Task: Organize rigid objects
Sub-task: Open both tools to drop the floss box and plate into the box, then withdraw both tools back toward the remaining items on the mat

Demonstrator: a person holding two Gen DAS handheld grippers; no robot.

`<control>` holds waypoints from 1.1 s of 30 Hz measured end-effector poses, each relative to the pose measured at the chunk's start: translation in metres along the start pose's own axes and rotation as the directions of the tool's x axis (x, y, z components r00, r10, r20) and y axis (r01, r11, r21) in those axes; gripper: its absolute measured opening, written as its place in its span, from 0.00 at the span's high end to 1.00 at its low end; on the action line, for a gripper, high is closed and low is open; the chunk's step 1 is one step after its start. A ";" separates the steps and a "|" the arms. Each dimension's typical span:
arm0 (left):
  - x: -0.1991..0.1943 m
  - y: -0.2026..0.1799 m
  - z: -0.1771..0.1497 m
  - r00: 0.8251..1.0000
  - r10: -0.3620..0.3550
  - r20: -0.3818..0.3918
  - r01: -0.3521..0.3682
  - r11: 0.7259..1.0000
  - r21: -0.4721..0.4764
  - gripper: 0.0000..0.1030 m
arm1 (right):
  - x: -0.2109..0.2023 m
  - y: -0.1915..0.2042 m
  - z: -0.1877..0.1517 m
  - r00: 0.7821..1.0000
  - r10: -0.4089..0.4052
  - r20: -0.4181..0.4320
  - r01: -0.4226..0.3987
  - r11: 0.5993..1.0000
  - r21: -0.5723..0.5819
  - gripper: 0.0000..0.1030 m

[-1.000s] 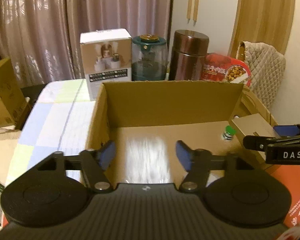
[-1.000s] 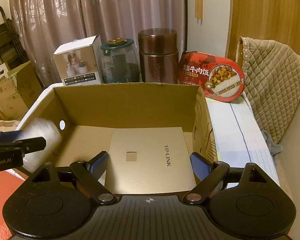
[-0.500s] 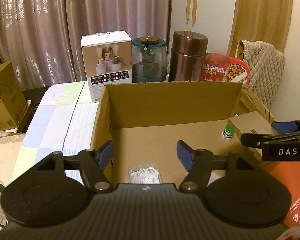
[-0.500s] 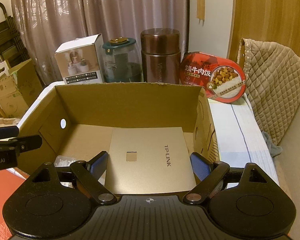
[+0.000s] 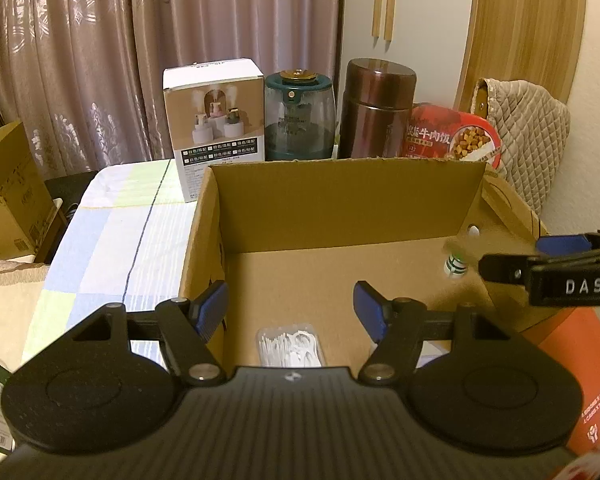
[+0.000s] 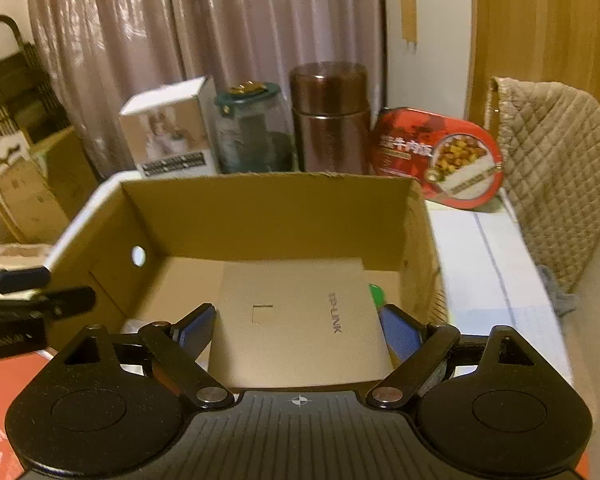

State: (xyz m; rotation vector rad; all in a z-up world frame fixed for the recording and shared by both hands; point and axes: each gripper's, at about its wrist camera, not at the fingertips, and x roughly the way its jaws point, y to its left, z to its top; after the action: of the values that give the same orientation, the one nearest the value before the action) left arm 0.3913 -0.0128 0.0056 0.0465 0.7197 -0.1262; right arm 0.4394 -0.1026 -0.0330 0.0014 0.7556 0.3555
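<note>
An open cardboard box [image 5: 340,164] stands on the table in front of both grippers. A clear packet of white floss picks [image 5: 290,344] lies on its floor. My left gripper [image 5: 290,306] hangs open just above the packet with nothing between its blue pads. My right gripper [image 6: 296,326] is shut on a flat brown TP-LINK box [image 6: 300,280], one pad against each long side, over the right half of the cardboard box [image 6: 260,178]. A small green-capped bottle [image 5: 455,266] stands blurred by the right wall; its cap [image 6: 376,294] shows beside the flat box.
Behind the cardboard box stand a white product box [image 5: 214,132], a teal-lidded jar [image 5: 298,116], a brown canister [image 5: 376,108] and a red food tin [image 5: 452,140]. A quilted chair back [image 5: 528,132] is at the right, and cartons [image 5: 8,192] are at the left.
The floss packet was a white blur under my left gripper and now lies still on the box floor. The right view has blurred and the green cap has come into sight.
</note>
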 end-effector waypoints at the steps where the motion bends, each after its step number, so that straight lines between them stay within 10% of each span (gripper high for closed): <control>1: 0.000 0.000 -0.001 1.000 0.000 0.000 0.000 1.000 0.000 0.38 | 0.000 0.001 0.001 1.000 -0.005 0.003 0.005 1.000 0.000 0.17; 33: -0.165 -0.021 -0.038 0.996 -0.045 0.077 0.048 0.998 -0.030 0.38 | -0.169 0.035 -0.031 0.993 -0.043 0.107 0.052 0.995 -0.084 0.17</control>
State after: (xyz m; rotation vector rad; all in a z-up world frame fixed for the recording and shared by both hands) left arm 0.2402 -0.0136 0.0859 -0.0051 0.6466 -0.1604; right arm 0.2943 -0.1267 0.0619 -0.0786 0.6343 0.3398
